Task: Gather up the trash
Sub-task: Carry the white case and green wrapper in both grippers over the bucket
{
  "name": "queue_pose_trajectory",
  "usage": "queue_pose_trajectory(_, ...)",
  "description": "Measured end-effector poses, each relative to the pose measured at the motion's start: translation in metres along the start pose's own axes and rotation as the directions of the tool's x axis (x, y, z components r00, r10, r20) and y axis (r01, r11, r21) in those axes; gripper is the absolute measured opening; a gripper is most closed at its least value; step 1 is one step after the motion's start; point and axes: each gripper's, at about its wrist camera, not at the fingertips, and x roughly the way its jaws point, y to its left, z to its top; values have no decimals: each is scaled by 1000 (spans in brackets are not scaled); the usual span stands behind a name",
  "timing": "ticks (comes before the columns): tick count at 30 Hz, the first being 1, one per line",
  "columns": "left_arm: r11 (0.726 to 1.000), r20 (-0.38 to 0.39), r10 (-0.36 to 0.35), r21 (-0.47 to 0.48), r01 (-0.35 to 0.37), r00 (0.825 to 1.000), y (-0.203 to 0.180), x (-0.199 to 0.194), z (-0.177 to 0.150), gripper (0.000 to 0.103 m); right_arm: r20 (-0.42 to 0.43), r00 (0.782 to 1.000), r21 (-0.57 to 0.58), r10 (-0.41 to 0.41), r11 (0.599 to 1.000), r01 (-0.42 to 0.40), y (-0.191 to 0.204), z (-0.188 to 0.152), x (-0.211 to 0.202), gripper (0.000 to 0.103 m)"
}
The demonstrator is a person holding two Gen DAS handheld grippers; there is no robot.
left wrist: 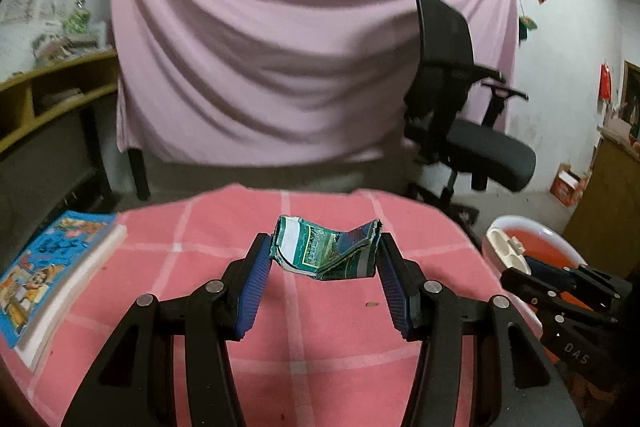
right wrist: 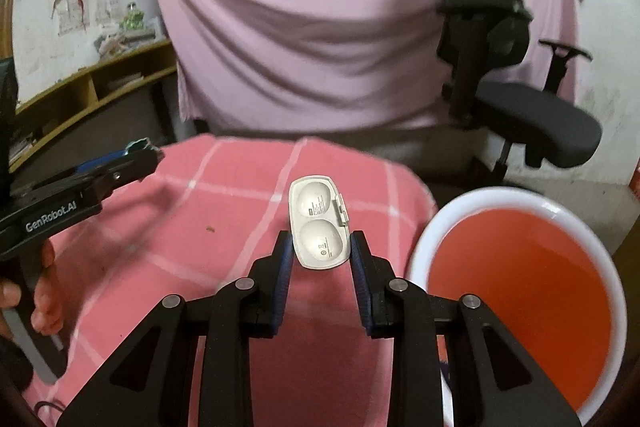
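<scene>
Left fingers (left wrist: 276,259) pinching crumpled green wrapper (left wrist: 326,251), right fingers (right wrist: 286,259) pinching white case (right wrist: 319,223).

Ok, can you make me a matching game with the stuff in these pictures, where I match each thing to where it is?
Things:
1. crushed green carton
2. white plastic case
3. picture book
4. white bin

Places:
A. beside the table, on the right, orange inside
B. held in the left gripper
C. lying at the left edge of the pink checked tablecloth
D. held in the right gripper

Pairs: 1-B, 2-D, 3-C, 4-A
</scene>
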Motion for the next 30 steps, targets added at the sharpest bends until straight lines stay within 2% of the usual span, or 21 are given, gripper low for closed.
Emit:
queue_pose_trajectory(5,1000,93,14,14,-15,996,-10,-13,-1,47,105,994,12,-26,1000,24,-1,2,-17,26)
queue_pose_trajectory(12,999,157,28,38,-34,987,-13,-25,-4,47,198,979,58,-45,998,34,-11,6,-26,26)
queue_pose_trajectory(21,1000,269,8,25,-15,963,-30,-52,-3,47,326,945,78,-37,997,12,-14,7,-53,26)
queue_pose_trajectory(30,992,188,-109,80,96,976,-79,-55,-4,47,339,937,147,-79,989,30,-54,0,-70,26)
